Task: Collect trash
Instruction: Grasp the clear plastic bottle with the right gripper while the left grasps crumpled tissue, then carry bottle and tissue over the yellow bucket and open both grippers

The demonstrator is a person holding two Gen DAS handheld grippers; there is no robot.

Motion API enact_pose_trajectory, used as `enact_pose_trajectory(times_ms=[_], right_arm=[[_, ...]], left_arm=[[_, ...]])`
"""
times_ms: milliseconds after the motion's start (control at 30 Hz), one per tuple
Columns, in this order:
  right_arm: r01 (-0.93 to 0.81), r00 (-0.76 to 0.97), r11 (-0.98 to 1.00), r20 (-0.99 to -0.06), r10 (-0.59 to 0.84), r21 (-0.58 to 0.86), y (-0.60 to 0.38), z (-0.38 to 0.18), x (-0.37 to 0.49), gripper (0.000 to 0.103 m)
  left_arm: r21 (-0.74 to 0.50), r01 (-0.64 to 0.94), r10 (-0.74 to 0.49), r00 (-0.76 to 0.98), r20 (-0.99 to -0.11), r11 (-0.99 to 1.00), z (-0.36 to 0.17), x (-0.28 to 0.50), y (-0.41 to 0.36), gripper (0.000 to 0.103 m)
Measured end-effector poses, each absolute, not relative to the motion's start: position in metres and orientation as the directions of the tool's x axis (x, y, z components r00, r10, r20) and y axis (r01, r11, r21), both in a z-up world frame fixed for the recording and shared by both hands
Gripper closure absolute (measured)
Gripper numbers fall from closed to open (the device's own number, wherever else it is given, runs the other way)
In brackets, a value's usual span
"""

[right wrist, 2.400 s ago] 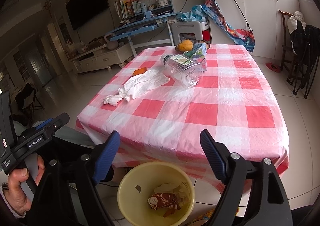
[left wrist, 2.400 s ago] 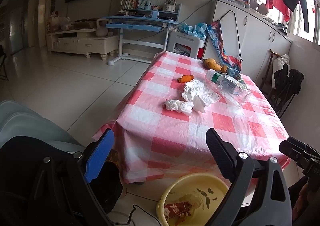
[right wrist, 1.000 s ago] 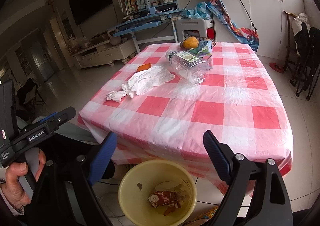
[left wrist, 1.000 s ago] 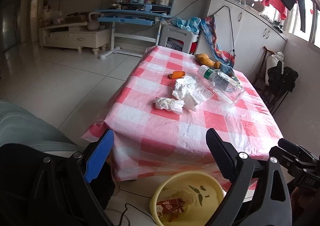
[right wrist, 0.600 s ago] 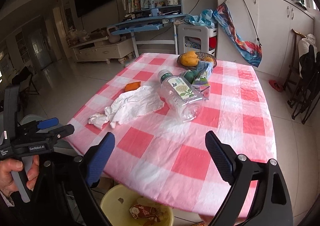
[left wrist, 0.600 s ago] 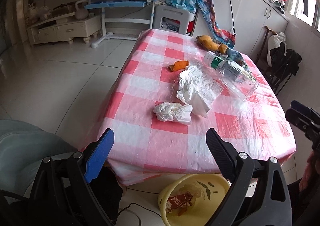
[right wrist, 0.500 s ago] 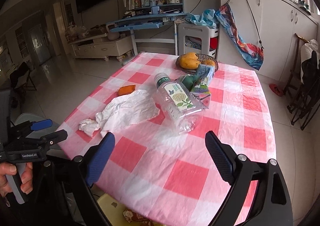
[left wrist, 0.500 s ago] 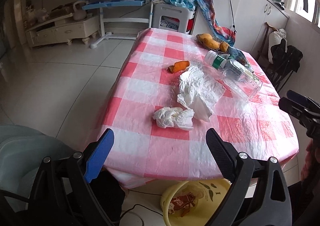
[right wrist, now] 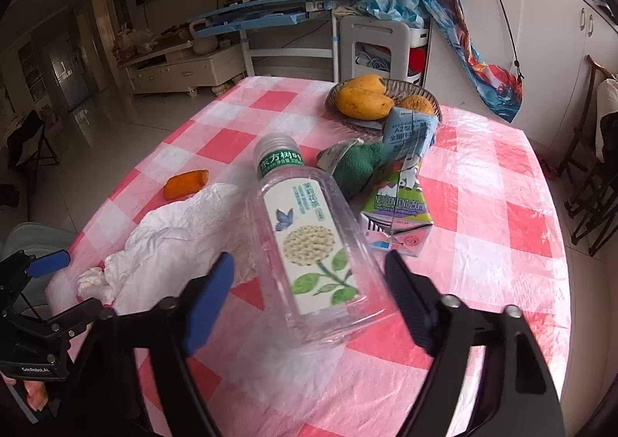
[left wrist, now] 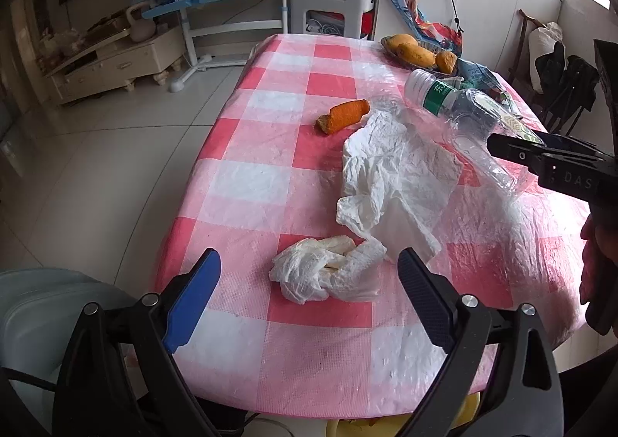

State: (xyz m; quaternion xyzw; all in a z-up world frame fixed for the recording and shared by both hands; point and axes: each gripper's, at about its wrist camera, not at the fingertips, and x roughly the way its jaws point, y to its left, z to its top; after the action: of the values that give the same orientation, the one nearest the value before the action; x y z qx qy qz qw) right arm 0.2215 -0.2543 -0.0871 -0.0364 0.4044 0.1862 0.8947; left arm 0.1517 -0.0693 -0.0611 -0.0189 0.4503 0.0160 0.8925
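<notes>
Two pieces of trash sit directly ahead of my tools. I have the right tool (right wrist: 309, 282) straddling the base of the clear plastic bottle (right wrist: 309, 240), which lies on its side on the table (right wrist: 483, 205), cap pointing away; its jaws have just been closing, yet the pads stand clear of the bottle's walls, so nothing is gripped. I judge the sideways approach suits the bottle's flat faces. My left tool (left wrist: 309, 290) is released, jaws wide, with the crumpled tissue wad (left wrist: 328, 274) lying between and just beyond its fingers, untouched; the wide spread leaves room to close over the soft lump. A larger unfolded tissue (left wrist: 394, 174) lies just behind the wad and runs under the bottle's side. Beyond it rests a piece of orange peel (left wrist: 342, 116). Beside the bottle lie a flattened milk carton (right wrist: 401, 205) and a green wrapper (right wrist: 351, 166). Farther back, a basket of mangoes (right wrist: 363, 101) is presumably not trash. Below the table's near edge a sliver of yellow bin (left wrist: 469, 414) shows, close for dropping.
</notes>
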Motion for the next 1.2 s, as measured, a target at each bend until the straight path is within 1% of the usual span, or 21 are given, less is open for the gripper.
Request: enact_pose_trajectory(times_ms=[33,67,100,133,167,233,367,567,633,733,800,933,967,1000,1033,1100,1200], right_arm=[[-0.368,0.593,0.924,-0.74,0.319,0.103,-0.255,-0.088,0.221,0.046],[-0.374,0.586,0.921,-0.742,0.326,0.109,-0.255,-0.089,0.219,0.048],[-0.382,0.58,0.918,-0.746,0.328,0.106,-0.253,-0.088,0.216,0.048],[-0.396,0.569,0.912,-0.75,0.336,0.107,-0.253,-0.087,0.212,0.048],[-0.407,0.561,0.907,-0.753,0.343,0.11,-0.252,-0.086,0.208,0.048],[-0.429,0.538,0.896,-0.764,0.356,0.115,-0.254,-0.085,0.195,0.048],[-0.461,0.488,0.882,-0.801,0.346,0.1,-0.259,-0.084,0.169,0.048],[-0.422,0.479,0.897,-0.808,0.342,0.129,-0.281,-0.084,0.144,0.046],[-0.417,0.495,0.899,-0.798,0.344,0.129,-0.279,-0.083,0.146,0.037],[-0.421,0.51,0.9,-0.789,0.341,0.117,-0.273,-0.083,0.148,0.032],[-0.427,0.517,0.9,-0.793,0.324,0.089,-0.266,-0.085,0.151,0.031],[-0.426,0.514,0.902,-0.802,0.305,0.07,-0.261,-0.09,0.155,0.031],[-0.423,0.509,0.903,-0.806,0.302,0.071,-0.261,-0.092,0.156,0.031],[-0.42,0.505,0.905,-0.809,0.3,0.074,-0.261,-0.094,0.158,0.039],[-0.415,0.502,0.907,-0.813,0.295,0.073,-0.262,-0.095,0.159,0.048],[-0.409,0.489,0.904,-0.807,0.331,0.123,-0.267,-0.095,0.16,0.049],[-0.394,0.496,0.902,-0.786,0.369,0.175,-0.272,-0.092,0.154,0.049]], left_arm=[[-0.03,-0.042,0.001,0.593,-0.805,0.999,-0.062,0.153,-0.069,0.029],[-0.049,-0.03,-0.022,0.583,-0.812,0.998,-0.064,0.154,-0.069,0.037],[-0.068,-0.016,-0.047,0.567,-0.822,0.998,-0.066,0.155,-0.07,0.049],[-0.062,-0.015,-0.042,0.577,-0.816,0.998,-0.065,0.154,-0.07,0.057],[-0.075,-0.007,-0.057,0.574,-0.817,0.997,-0.065,0.153,-0.07,0.062],[-0.118,-0.006,-0.094,0.571,-0.816,0.993,-0.065,0.151,-0.067,0.066],[-0.215,-0.02,-0.166,0.565,-0.808,0.976,-0.063,0.137,-0.054,0.07],[-0.285,-0.036,-0.221,0.542,-0.811,0.958,-0.065,0.126,-0.042,0.069],[-0.284,-0.038,-0.219,0.544,-0.81,0.958,-0.066,0.126,-0.043,0.065],[-0.253,-0.031,-0.195,0.55,-0.812,0.967,-0.065,0.125,-0.046,0.059],[-0.225,-0.026,-0.173,0.553,-0.815,0.974,-0.065,0.125,-0.048,0.057],[-0.162,-0.007,-0.131,0.557,-0.82,0.987,-0.064,0.124,-0.056,0.057],[-0.139,0.003,-0.117,0.557,-0.822,0.99,-0.064,0.124,-0.059,0.059],[-0.132,0.016,-0.119,0.555,-0.823,0.991,-0.064,0.125,-0.061,0.067],[-0.133,0.032,-0.128,0.558,-0.82,0.991,-0.063,0.124,-0.063,0.072],[-0.135,0.055,-0.141,0.58,-0.802,0.989,-0.057,0.122,-0.067,0.077],[-0.179,0.085,-0.191,0.649,-0.736,0.98,-0.04,0.112,-0.069,0.077]])
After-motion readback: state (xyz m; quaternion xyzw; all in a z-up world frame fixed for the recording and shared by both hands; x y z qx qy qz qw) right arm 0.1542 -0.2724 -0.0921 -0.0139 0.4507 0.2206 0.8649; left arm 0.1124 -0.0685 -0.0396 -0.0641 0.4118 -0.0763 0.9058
